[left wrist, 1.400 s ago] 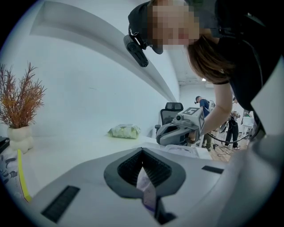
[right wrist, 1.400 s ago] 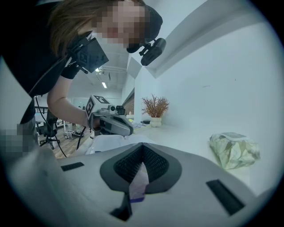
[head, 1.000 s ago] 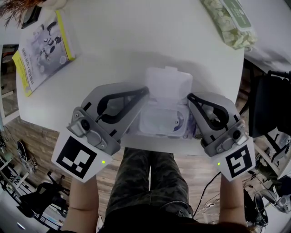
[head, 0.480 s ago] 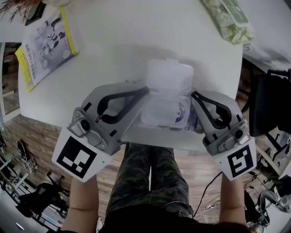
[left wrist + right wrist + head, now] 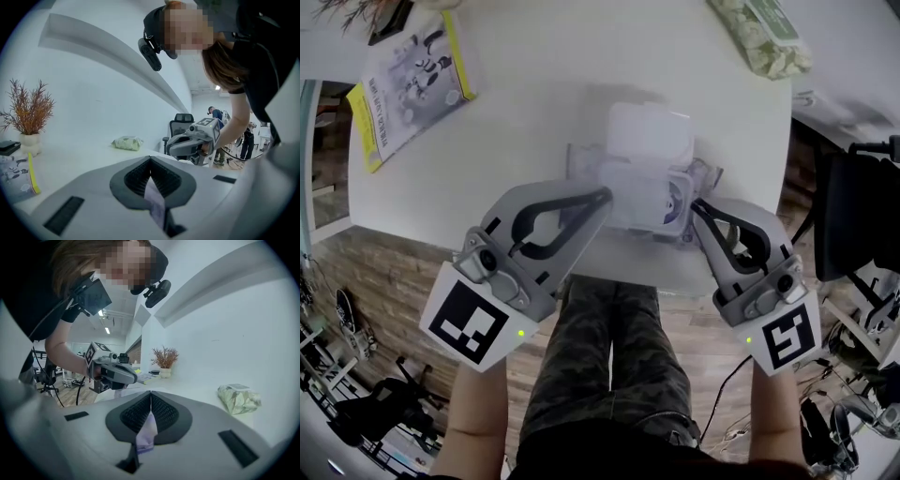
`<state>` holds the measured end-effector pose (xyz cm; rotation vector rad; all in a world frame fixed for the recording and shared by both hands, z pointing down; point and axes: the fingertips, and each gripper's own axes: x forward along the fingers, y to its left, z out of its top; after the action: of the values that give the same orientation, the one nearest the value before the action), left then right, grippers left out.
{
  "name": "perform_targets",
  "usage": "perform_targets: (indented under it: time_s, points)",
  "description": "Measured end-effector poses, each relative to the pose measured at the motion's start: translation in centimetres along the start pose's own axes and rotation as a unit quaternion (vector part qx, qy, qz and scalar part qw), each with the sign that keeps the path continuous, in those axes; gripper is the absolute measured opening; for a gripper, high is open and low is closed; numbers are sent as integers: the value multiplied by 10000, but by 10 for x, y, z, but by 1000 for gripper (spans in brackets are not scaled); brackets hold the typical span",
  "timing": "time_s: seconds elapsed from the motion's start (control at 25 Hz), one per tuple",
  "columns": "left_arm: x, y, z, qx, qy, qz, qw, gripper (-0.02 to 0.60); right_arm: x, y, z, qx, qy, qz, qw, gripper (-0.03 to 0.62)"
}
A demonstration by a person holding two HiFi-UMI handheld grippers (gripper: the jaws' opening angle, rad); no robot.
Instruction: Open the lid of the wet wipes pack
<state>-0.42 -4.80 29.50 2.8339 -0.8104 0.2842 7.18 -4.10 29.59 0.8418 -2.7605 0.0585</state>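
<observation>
Pinching the wipes pack [image 5: 639, 199] by opposite edges, the left gripper [image 5: 602, 197] and right gripper [image 5: 695, 205] have jaws closed on it, lid [image 5: 649, 137] open.

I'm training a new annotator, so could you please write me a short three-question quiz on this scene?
1. True or false: the lid of the wet wipes pack is shut.
2. What does the left gripper clamp? A) nothing B) an edge of the wet wipes pack C) a pen
3. Fill in: in the head view, the green pack lies near the table's far ____ corner.
Key: 1 false, it stands flipped open. 2 B; the right gripper clamps the opposite edge. 3 right.
</observation>
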Motion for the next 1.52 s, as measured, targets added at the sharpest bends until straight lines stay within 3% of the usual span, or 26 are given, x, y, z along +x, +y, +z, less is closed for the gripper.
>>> perform_targets:
  time_s: [0.48, 1.12, 1.52]
  points:
    - [-31, -38, 52, -526, -757, 217, 9955, 12, -20, 39, 64, 211, -397, 51, 9990, 20]
    - [-50, -89, 114, -391, -1115, -89, 9930, 12, -47, 89, 128, 388, -667, 176, 9969, 20]
    - [-65, -104, 117, -404, -1126, -119, 9927, 12, -55, 109, 144, 445, -853, 247, 9951, 20]
